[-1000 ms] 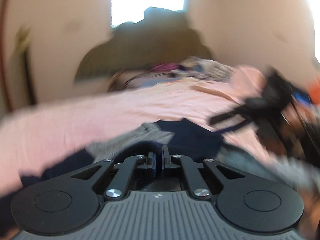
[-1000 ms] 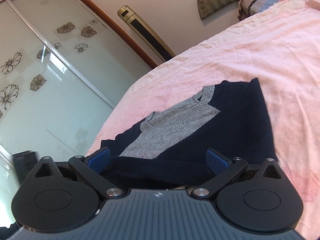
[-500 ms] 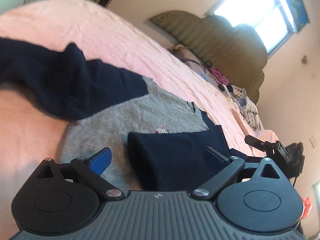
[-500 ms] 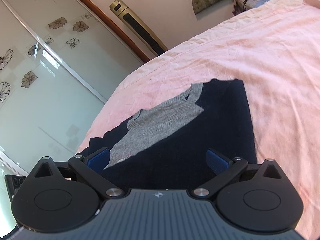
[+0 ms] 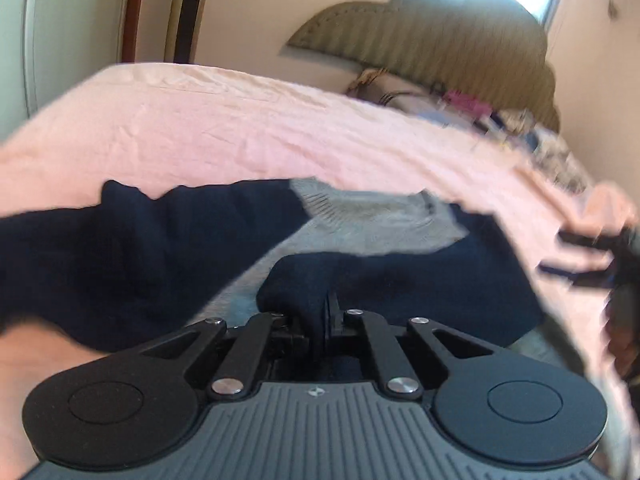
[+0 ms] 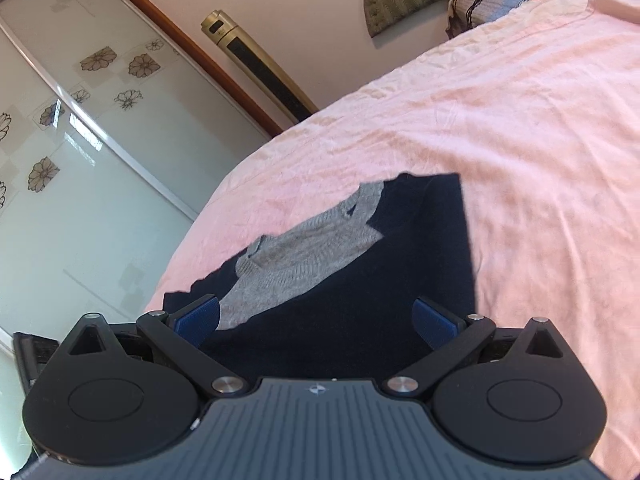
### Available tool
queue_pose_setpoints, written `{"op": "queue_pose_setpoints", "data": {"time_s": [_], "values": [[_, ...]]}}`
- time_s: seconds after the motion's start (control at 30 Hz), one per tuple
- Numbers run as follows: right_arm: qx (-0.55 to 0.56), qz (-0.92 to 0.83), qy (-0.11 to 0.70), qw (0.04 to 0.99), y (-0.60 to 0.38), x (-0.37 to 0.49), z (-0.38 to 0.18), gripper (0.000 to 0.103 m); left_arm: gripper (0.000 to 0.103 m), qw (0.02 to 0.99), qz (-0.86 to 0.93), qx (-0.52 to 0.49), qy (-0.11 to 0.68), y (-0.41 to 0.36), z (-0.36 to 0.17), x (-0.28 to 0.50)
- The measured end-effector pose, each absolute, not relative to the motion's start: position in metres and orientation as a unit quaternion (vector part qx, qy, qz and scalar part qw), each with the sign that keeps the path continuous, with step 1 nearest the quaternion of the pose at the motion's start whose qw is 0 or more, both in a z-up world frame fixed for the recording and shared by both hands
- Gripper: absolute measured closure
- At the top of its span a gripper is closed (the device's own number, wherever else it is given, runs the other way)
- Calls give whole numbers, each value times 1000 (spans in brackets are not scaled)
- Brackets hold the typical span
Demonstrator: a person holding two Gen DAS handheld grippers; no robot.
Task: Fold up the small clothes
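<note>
A small sweater with a grey body (image 5: pixel 372 228) and navy sleeves (image 5: pixel 120 256) lies on the pink bed sheet (image 5: pixel 240 128). My left gripper (image 5: pixel 320 314) is shut on the folded navy sleeve's near edge (image 5: pixel 392 280). In the right wrist view the same sweater (image 6: pixel 304 252) shows its grey collar and a navy part folded over it (image 6: pixel 420 240). My right gripper (image 6: pixel 316 318) is open and empty just above the navy fabric, its blue pads (image 6: pixel 198 316) wide apart.
A green padded headboard (image 5: pixel 440 40) and a pile of clothes and cables (image 5: pixel 472 108) stand at the bed's far end. Sliding wardrobe doors with flower prints (image 6: pixel 80 160) and a gold tower fan (image 6: pixel 256 68) stand beside the bed. The other gripper (image 5: pixel 600 260) shows blurred at right.
My left gripper was open over the sweater half a second ago and has closed on the navy sleeve's edge. My right gripper stays open and has drawn back slightly.
</note>
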State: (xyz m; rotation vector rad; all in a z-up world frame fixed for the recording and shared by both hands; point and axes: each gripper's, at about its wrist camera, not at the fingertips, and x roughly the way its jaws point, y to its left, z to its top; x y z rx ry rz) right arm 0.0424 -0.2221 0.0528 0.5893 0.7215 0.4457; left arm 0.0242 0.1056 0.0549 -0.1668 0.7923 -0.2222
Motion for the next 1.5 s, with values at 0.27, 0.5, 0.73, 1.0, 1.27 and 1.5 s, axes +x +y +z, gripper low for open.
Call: {"op": "queue_pose_setpoints", "data": {"time_s": [0.27, 0.5, 0.73, 1.0, 1.27, 1.5], "values": [[144, 83, 390, 906, -226, 117, 41, 6, 90, 915, -96, -91, 380, 110, 52, 7], [152, 154, 423, 880, -219, 144, 22, 92, 44, 925, -150, -78, 340, 80, 57, 13], [172, 119, 417, 884, -263, 134, 22, 94, 44, 917, -107, -50, 382, 68, 35, 29], [145, 153, 351, 912, -236, 107, 66, 66, 42, 944, -65, -71, 316, 90, 65, 7], [81, 120, 366, 919, -186, 133, 22, 40, 24, 912, -107, -56, 392, 45, 21, 51], [8, 115, 331, 937, -182, 123, 10, 36, 18, 936, -90, -44, 339, 58, 27, 28]]}}
